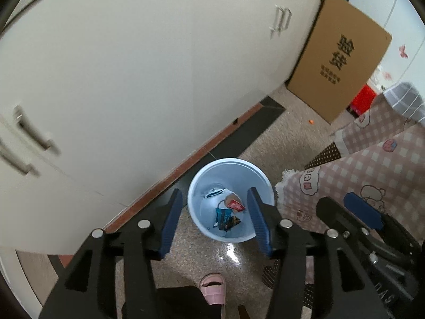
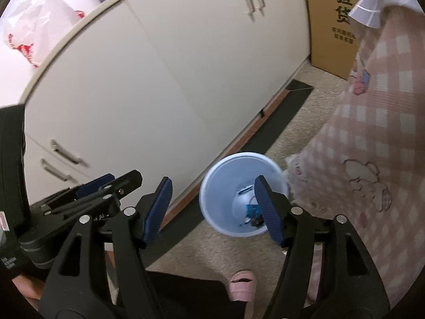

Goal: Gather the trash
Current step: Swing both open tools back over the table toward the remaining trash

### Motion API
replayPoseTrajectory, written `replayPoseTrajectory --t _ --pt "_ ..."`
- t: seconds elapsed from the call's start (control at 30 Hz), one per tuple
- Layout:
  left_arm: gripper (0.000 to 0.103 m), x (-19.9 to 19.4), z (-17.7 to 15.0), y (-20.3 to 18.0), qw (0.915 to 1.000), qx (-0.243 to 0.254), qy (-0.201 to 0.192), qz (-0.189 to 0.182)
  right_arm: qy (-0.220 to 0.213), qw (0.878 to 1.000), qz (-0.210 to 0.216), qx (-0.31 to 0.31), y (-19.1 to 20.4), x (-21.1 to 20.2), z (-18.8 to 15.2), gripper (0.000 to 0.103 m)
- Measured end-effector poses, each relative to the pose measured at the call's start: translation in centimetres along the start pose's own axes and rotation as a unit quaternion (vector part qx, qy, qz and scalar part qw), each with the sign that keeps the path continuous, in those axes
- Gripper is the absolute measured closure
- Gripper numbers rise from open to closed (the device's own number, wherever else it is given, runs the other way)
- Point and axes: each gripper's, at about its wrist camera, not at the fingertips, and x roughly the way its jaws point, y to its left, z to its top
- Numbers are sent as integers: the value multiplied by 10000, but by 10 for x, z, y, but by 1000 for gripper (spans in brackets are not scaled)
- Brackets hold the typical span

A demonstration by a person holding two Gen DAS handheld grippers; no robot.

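Both grippers — left gripper (image 1: pixel 215 220), right gripper (image 2: pixel 213 210) — angle down, empty, over the bin (image 1: pixel 198 183).

Left gripper (image 1: pixel 213 220): black angular linkage arms with triangular cutouts, round silver pivot pins at the joints, ribbed blue pads on both fingers. Right gripper (image 2: pixel 213 212) was the same build: black frame, silver pins, textured blue pads. White lettering on the right unit's black body was too blurred to read. Person wore black trousers (image 1: pixel 180 300) and pink slippers (image 2: pixel 241 285).
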Motion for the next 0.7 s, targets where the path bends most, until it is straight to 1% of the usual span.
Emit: replayPoseTrajectory --t 0.03,0.13,0.23,0.33,0.43,0.5,0.63,0.7 --pt "52 -8 -2 5 10000 -57 -49 11 40 9999 141 -7 8 -5 -1 39" --pt "51 -42 -6 21 9992 -218 -338 78 35 9992 376 -96 27 -17 -1 39" --pt "46 -76 -6 30 9974 -319 -629 111 -80 9978 619 -222 46 -40 2 38" --pt "46 -103 -3 30 9956 -301 -882 97 -231 9965 735 -337 59 -65 5 37" --pt "43 -133 0 21 9929 -274 -1153 42 -372 9950 812 -439 64 -93 6 37" --pt "42 -150 1 12 9911 -239 -1305 -67 -504 9944 805 -473 62 -108 8 36" --pt "39 -176 4 -20 9881 -22 -1519 -226 -814 9928 741 -482 50 -144 11 36" --pt "38 -184 7 -37 9872 80 -1573 -235 -1010 9918 608 -496 41 -164 10 35"
